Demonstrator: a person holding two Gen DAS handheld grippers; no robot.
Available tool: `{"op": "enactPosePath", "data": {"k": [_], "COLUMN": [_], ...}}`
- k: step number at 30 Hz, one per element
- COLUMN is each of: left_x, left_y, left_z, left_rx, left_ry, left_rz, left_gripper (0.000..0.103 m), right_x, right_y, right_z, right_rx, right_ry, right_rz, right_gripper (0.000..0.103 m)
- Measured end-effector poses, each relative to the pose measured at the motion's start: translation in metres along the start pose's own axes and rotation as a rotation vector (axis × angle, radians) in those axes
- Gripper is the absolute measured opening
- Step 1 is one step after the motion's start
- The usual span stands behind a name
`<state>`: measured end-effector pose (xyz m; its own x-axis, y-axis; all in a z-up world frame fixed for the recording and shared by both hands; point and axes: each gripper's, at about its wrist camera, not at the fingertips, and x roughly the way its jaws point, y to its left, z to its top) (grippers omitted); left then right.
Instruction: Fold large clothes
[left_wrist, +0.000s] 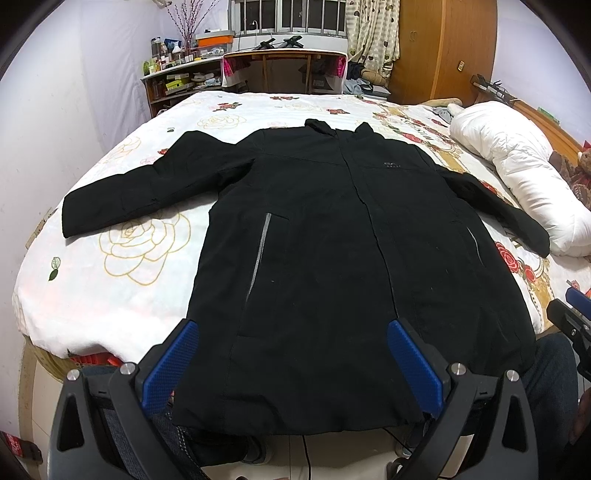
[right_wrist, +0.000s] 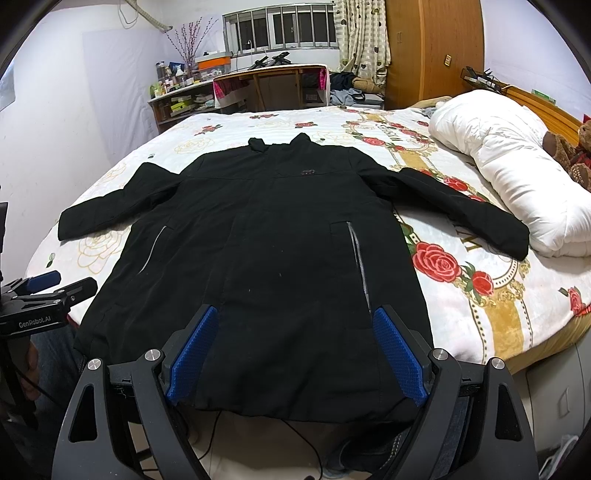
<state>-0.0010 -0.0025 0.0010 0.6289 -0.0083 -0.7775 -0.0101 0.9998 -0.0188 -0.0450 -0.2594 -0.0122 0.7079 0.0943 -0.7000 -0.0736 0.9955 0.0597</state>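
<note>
Left wrist view: left gripper (left_wrist: 293, 363) jaws spread wide, nothing between the blue pads (left_wrist: 168, 363) but the hem of the black coat (left_wrist: 317, 240), which lies face-up and flat on the bed (left_wrist: 110, 295) straight ahead of the jaws, collar at the far end, both sleeves out to either side. Grey zip pocket strip ahead of the left finger; a second one ahead and right of the right finger. Small grey chest logo far ahead, too small to read. White duvet (left_wrist: 517, 177) rolled up far right of the jaws; the right gripper pokes in at the right edge. Right wrist view: right gripper (right_wrist: 295, 356) jaws likewise released, framing the coat (right_wrist: 258, 258) hem, which hangs off the bed edge (right_wrist: 498, 314) just ahead of the fingertips. Left gripper (right_wrist: 55, 288) sits off to the left of the jaws, "GenRobot.AI" printed white on its body. Bedspread lettering right of the jaws partly covered, not readable. Teddy bear (right_wrist: 576, 151) far right, beyond the duvet (right_wrist: 509, 166). Cluttered shelf (right_wrist: 177, 99) far ahead left.
</note>
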Motion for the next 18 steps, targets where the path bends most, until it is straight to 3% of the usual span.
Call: {"op": "enactPosePath", "data": {"k": [18], "left_x": [0.0008], "left_y": [0.0013], "left_z": [-0.0008], "left_rx": [0.0], "left_ry": [0.009], "left_rz": [-0.004], "left_gripper": [0.103], "right_x": [-0.0015], "right_y": [-0.0014], "right_z": [0.0002], "right_rx": [0.0], "right_ry": [0.0], "right_rz": [0.0], "right_gripper": [0.086]}}
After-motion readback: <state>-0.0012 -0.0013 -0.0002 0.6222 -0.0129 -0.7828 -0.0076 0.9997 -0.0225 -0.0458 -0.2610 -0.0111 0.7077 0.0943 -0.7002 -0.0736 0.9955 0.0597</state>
